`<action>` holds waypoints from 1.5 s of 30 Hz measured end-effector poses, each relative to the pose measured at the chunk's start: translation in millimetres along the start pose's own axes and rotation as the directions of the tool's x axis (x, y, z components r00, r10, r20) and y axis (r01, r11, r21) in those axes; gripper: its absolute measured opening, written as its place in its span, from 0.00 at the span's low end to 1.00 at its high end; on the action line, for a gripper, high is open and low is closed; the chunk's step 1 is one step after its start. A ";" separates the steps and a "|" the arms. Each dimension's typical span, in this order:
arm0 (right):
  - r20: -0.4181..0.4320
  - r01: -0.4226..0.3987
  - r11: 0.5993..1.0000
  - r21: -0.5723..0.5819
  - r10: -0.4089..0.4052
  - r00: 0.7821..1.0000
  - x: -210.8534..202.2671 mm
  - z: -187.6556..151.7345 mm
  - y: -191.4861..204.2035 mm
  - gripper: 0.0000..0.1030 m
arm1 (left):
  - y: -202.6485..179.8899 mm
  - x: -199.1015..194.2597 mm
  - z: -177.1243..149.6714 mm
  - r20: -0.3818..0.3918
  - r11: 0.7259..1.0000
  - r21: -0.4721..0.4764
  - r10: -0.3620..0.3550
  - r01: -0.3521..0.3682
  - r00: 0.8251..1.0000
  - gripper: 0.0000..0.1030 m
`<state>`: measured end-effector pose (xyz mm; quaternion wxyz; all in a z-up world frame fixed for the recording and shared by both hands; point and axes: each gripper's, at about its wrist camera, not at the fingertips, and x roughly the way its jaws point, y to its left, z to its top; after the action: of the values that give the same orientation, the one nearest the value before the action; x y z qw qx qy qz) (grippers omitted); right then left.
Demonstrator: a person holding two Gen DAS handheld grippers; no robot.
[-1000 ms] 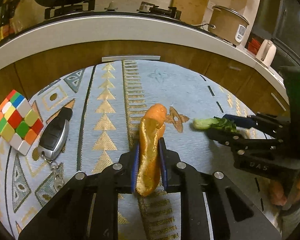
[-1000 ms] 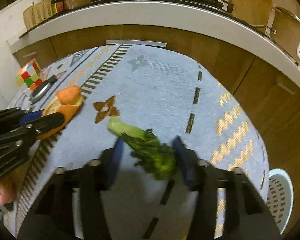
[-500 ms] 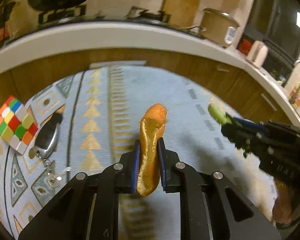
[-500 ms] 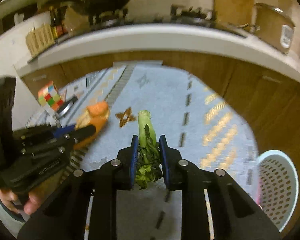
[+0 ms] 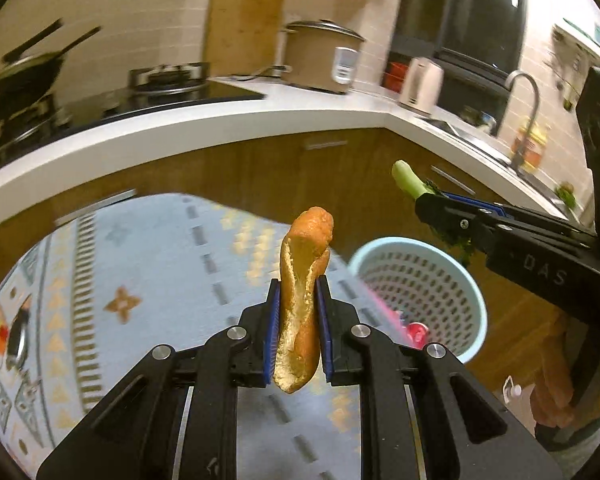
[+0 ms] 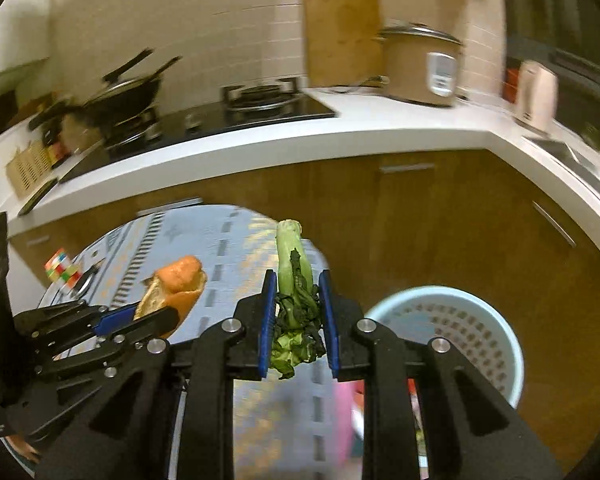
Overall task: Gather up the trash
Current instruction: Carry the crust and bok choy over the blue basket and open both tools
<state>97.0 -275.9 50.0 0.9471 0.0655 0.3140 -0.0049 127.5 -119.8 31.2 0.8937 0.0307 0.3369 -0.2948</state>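
My left gripper (image 5: 298,292) is shut on an orange peel (image 5: 302,300), held upright in the air above the rug. The same peel (image 6: 176,284) and left gripper (image 6: 156,312) show at the lower left of the right wrist view. My right gripper (image 6: 297,284) is shut on a leafy green vegetable stalk (image 6: 294,280), pale end up; in the left wrist view that stalk (image 5: 408,178) sticks out of the right gripper (image 5: 440,204). A light blue perforated trash basket (image 5: 472,280) (image 6: 508,336) stands on the floor to the right, with pink and red items inside.
A patterned blue rug (image 5: 160,248) covers the floor. A colour cube (image 6: 62,272) and a car key (image 5: 18,340) lie at its left end. Wooden cabinets (image 6: 440,220) under a white counter (image 6: 340,136) curve around behind. A person's hand (image 5: 556,384) holds the right gripper.
Both grippers lifted off the rug and swung right, bringing the basket into view. The right jaws shut on the vegetable stalk a second ago; the left kept hold of the peel.
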 end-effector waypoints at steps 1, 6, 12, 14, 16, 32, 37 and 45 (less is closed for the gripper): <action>-0.001 0.007 1.000 0.018 -0.007 1.000 -0.1 -2.1 -9.2 0.18 | -9.2 4.2 2.2 -0.004 1.000 0.013 -0.009 0.009 1.000 0.15; -0.037 0.057 0.990 0.125 -0.053 0.998 1.7 -18.2 -66.2 0.18 | -44.7 26.7 8.3 -0.031 0.997 0.060 -0.047 0.048 0.998 0.15; -0.131 0.203 0.964 0.171 -0.182 0.975 14.0 -46.9 -109.0 0.18 | -74.9 59.7 5.2 -0.095 0.990 0.072 -0.111 0.118 0.989 0.15; -0.158 0.241 0.955 0.175 -0.214 0.964 18.8 -55.6 -117.9 0.18 | -84.4 71.3 2.3 -0.118 0.987 0.074 -0.132 0.141 0.984 0.15; -0.192 0.244 0.947 0.207 -0.205 0.960 23.3 -64.6 -128.7 0.18 | -91.8 81.7 0.2 -0.138 0.985 0.078 -0.142 0.153 0.980 0.15; -0.242 0.252 0.926 0.282 -0.185 0.952 23.5 -85.5 -155.8 0.45 | -102.1 82.0 -0.9 -0.125 0.986 0.061 -0.145 0.153 0.981 0.58; -0.194 0.241 0.927 0.287 -0.190 0.963 1.3 -80.0 -144.1 0.45 | -88.7 56.6 -4.7 -0.085 0.990 0.046 -0.132 0.136 0.988 0.63; -0.074 0.210 0.947 0.241 -0.197 0.977 -43.6 -70.3 -98.9 0.45 | -64.6 -8.9 -19.3 0.054 0.999 0.026 -0.030 0.029 0.998 0.85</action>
<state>15.3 -366.5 8.2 0.9179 0.1507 0.3393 -0.1401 75.5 -163.7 31.2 0.8977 0.0288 0.3091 -0.3127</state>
